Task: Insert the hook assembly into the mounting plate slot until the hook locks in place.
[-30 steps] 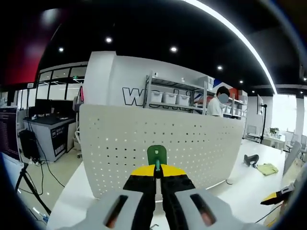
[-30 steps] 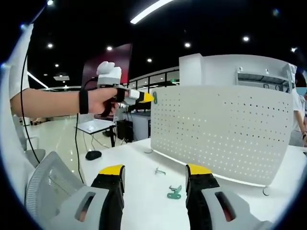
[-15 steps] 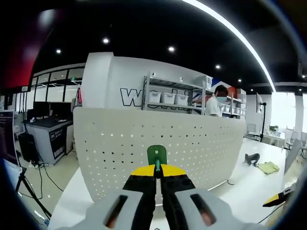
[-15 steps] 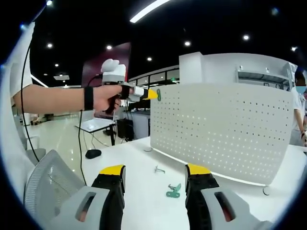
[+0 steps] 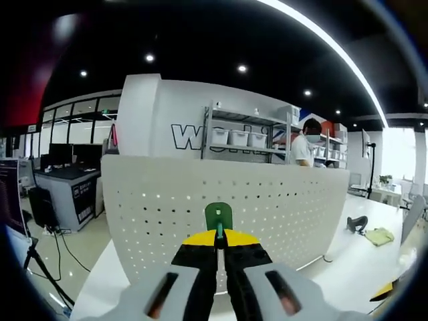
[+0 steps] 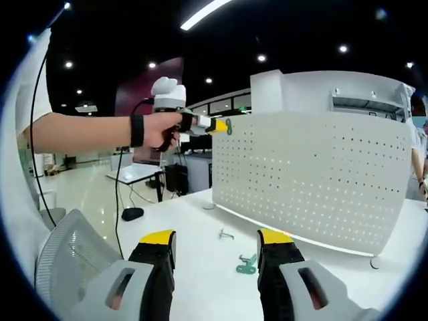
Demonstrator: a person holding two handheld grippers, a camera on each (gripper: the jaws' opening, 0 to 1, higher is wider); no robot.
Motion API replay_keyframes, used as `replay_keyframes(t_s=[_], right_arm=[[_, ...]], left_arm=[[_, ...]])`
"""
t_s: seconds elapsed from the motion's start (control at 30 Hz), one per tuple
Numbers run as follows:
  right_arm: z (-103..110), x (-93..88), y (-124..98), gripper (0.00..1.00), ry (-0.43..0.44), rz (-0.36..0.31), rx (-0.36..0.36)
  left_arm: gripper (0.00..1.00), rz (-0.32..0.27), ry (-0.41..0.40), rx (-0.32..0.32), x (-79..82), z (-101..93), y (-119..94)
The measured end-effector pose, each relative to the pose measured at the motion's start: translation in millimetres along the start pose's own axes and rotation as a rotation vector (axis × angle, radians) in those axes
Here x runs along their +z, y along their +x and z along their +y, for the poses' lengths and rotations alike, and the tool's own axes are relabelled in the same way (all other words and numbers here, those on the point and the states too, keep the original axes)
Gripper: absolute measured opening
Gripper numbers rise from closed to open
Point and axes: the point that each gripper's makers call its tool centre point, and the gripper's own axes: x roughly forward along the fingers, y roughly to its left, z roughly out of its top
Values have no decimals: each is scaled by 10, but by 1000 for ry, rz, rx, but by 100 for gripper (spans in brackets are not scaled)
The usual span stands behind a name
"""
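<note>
Green hook closing on the top edge of the pegboard

The left gripper (image 5: 219,249), its yellow-tipped black jaws pinching the small green plastic hook assembly (image 5: 219,218), is carrying it nearer than a second ago: in the right gripper view the hook has travelled from beside the upright white perforated metal mounting plate (image 6: 314,180) to its upper corner, so insertion is probably close but not yet begun. The plate is matt, curved by the lens, and dotted with rows of small round holes. The right gripper (image 6: 215,251) is hovering with jaws spread over the smooth white table (image 6: 194,267), where another green hook (image 6: 247,265) and a small grey metal piece (image 6: 225,234) are lying.
</note>
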Motion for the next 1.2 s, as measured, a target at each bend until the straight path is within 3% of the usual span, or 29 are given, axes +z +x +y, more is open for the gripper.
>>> replay_keyframes(t_s=[0.3, 1.2], right_arm=[[-63, 3, -27, 49, 9, -3, -14], [-151, -130, -26, 50, 38, 23, -49]], left_arm=[[2, -11, -8, 0, 90, -28, 175], [2, 17, 58, 34, 106, 101, 580]])
